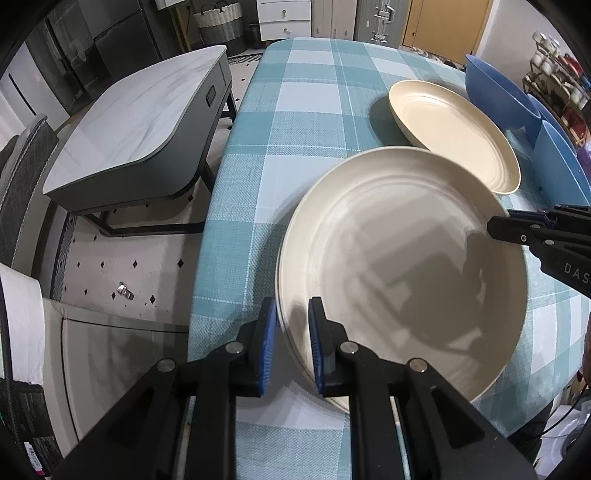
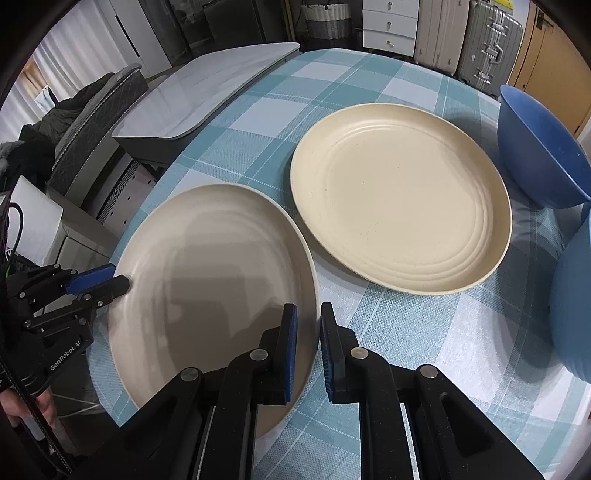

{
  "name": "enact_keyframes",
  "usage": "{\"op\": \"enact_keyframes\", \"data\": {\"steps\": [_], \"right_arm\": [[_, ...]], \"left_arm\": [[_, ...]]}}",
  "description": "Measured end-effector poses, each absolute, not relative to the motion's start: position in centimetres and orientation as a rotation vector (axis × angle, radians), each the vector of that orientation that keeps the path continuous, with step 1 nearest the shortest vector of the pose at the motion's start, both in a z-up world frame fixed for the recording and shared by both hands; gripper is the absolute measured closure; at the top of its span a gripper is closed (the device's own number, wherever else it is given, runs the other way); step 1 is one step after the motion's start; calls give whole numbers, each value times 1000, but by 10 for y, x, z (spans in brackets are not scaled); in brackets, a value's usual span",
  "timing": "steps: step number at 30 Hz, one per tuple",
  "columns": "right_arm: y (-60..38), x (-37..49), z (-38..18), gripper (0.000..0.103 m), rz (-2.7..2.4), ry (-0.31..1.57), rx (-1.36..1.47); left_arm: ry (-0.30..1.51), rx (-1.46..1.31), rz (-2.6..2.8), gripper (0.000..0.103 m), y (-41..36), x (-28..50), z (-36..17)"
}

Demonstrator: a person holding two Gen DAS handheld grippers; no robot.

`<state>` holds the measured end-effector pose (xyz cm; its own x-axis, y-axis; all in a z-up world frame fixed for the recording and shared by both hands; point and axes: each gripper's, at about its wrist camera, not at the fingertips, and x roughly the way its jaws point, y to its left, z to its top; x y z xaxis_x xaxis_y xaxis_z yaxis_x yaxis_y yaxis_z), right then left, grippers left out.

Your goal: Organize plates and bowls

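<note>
A table (image 1: 295, 110) under a teal-and-white checked cloth fills the room's middle, with a low marble-topped table (image 1: 140, 122), drawers (image 2: 389, 22) and suitcases (image 2: 491, 44) beyond. The left gripper (image 1: 292, 321) and right gripper (image 2: 308, 325) each clamp opposite rims of a grey plate (image 2: 214, 280), beside a cream plate (image 2: 399, 195) and blue bowl (image 2: 539, 158).

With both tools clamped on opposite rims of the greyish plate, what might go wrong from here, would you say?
1. The left tool and right tool pinch only the greyish plate's thin rim, so uneven motion may tilt or drop it.
2. The cream plate sits close beside; a careless move could knock it toward the blue bowl.
</note>
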<state>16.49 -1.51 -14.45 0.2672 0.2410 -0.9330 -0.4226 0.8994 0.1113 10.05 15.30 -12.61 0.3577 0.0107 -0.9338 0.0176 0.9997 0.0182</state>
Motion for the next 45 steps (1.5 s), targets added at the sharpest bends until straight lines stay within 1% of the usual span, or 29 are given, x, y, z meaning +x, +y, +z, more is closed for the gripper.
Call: {"op": "enact_keyframes", "data": {"steps": [2,5,16,21,24,26,35,39,45], "right_arm": [[-12,168,-152,91,454,1266,-197],[-8,169,-154,91,456,1271,-214],[-15,182,-159,90,489,1327,-130],[-13,180,-157,90,479,1311,-157],[-14,173,-141,90,484,1243,-176],[-16,170,-135,90,486,1233,-169],[-15,174,-147,90,487,1269,-149],[-17,178,-160,90,479,1321,-113],[-19,177,-158,90,491,1312,-92]], "left_arm": [[1206,14,-7,89,154,101,-126],[1207,11,-10,89,154,100,-126],[1208,-32,-25,88,159,99,-125],[1201,-51,-33,88,162,98,-123],[1195,-58,-38,88,162,98,-120],[1193,-60,-41,88,162,97,-119],[1186,-71,-45,87,162,96,-116],[1186,-135,-93,86,163,95,-112],[1158,-72,-73,85,152,94,-106]]}}
